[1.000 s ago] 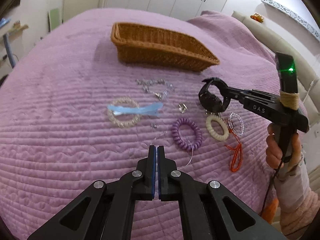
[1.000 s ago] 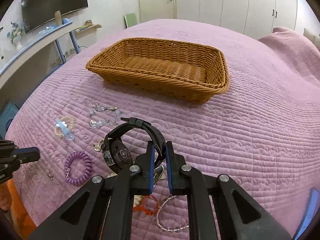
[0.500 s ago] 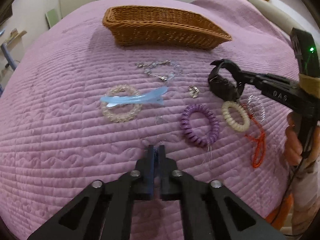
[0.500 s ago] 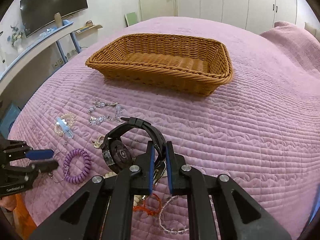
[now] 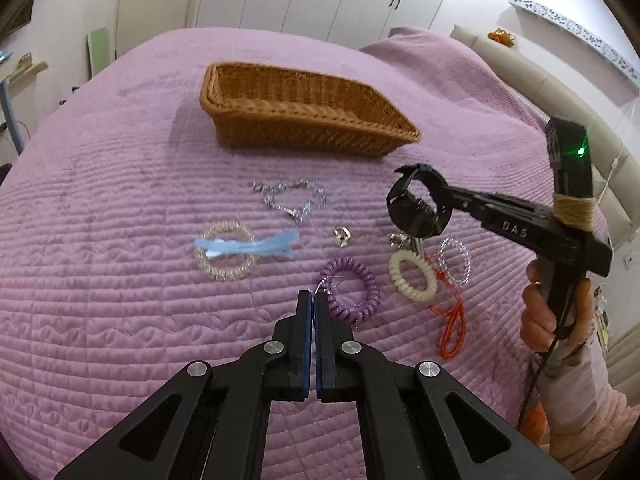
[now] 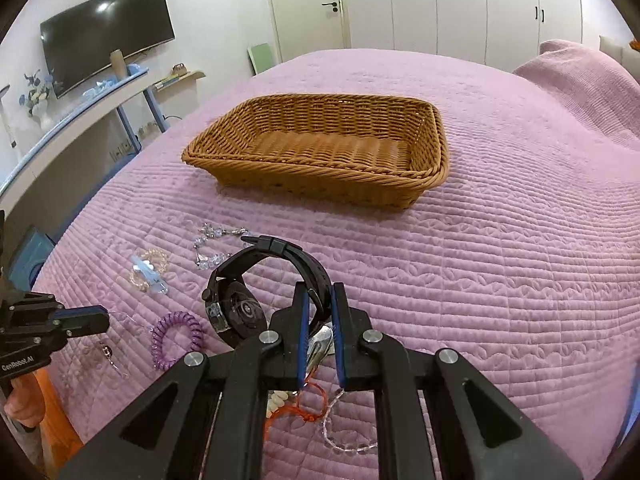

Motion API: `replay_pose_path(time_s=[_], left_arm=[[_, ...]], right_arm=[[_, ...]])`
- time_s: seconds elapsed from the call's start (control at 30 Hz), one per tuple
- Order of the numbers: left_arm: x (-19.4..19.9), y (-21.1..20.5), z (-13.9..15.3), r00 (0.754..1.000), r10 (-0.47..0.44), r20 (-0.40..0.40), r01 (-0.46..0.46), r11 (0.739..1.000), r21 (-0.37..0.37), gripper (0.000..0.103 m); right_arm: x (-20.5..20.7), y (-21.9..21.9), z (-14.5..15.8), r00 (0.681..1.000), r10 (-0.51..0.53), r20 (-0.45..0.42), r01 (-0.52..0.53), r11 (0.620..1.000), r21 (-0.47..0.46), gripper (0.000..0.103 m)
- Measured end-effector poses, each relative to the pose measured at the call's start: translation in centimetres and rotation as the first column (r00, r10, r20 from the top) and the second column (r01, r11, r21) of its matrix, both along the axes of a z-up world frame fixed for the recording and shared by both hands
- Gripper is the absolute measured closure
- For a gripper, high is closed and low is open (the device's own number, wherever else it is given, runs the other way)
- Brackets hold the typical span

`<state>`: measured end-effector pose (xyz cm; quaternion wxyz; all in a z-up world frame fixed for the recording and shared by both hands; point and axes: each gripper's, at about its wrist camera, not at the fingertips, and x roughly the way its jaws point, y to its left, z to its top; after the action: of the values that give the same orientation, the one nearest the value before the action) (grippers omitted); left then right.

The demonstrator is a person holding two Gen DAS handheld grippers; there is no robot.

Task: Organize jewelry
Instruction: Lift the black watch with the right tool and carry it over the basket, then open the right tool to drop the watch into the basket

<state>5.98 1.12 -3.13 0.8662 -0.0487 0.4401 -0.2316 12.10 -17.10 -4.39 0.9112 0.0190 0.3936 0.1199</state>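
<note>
My left gripper [image 5: 312,298] is shut on a thin silver hoop earring [image 5: 330,283], whose wire pokes out beside the pads just above the quilt. In the right wrist view the earring [image 6: 107,351] dangles under the left gripper [image 6: 102,319]. My right gripper [image 6: 319,302] is shut on the strap of a black watch [image 6: 236,314] and holds it above the bed. The left wrist view shows the watch [image 5: 412,216] hanging from the right gripper [image 5: 434,200]. A wicker basket [image 5: 304,128] sits beyond, its inside [image 6: 332,148] bare.
Loose on the purple quilt lie a purple spiral tie [image 5: 352,292], a cream spiral tie [image 5: 412,280], a clear bead bracelet [image 5: 454,260], an orange cord [image 5: 452,328], a blue clip [image 5: 248,246], a crystal chain [image 5: 292,198] and a small ring [image 5: 342,236].
My left gripper dipped to the quilt by the purple tie and has come up shut on the thin earring. The right gripper kept the watch nearly still.
</note>
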Motion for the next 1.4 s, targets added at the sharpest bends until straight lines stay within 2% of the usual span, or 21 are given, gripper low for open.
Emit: replay_pose_path(time_s=[0.13,0.43,0.63,0.87,1.03,1.13,1.3,1.4], left_arm=[[-0.3,0.5,1.8,0.999,0.0,0.048,0.001,1.0,-0.022,0.103],[1.6,0.6,5.2,0.988,-0.001,0.153,0.01,0.998,-0.056,0.103],[4.8,0.0,7.5,0.977,-0.007,0.212,0.026,0.996,-0.087,0.103],[11.8,-1.8,9.8,0.966,-0.007,0.257,0.037,0.993,-0.113,0.103],[18.1,-3.5,8.5,0.977,-0.007,0.215,0.034,0.992,-0.124,0.103],[21.8,-4.6,6.3,0.989,-0.009,0.15,0.028,0.991,-0.128,0.103],[24.7,-6.1,3.3,0.996,-0.015,0.09,0.024,0.995,-0.102,0.103],[25.5,-6.4,2.1,0.998,-0.001,0.068,0.006,0.997,-0.083,0.103]], right_arm=[[-0.1,-0.2,0.4,1.0,-0.004,0.009,0.004,1.0,0.01,0.09],[-0.1,-0.1,3.3,0.998,-0.007,0.061,0.005,1.0,0.026,0.09],[1.2,-0.1,5.9,0.994,-0.021,0.104,0.018,0.999,0.03,0.09],[6.6,-0.2,8.3,0.989,-0.084,0.12,0.08,0.996,0.035,0.09],[13.0,-0.6,6.5,0.99,-0.135,0.033,0.133,0.99,0.055,0.09],[15.9,-0.7,4.5,0.988,-0.15,-0.032,0.151,0.987,0.054,0.09],[19.4,-0.5,1.3,0.979,-0.168,-0.116,0.172,0.985,0.024,0.09],[20.0,-0.4,0.2,0.974,-0.181,-0.138,0.183,0.983,0.006,0.09]])
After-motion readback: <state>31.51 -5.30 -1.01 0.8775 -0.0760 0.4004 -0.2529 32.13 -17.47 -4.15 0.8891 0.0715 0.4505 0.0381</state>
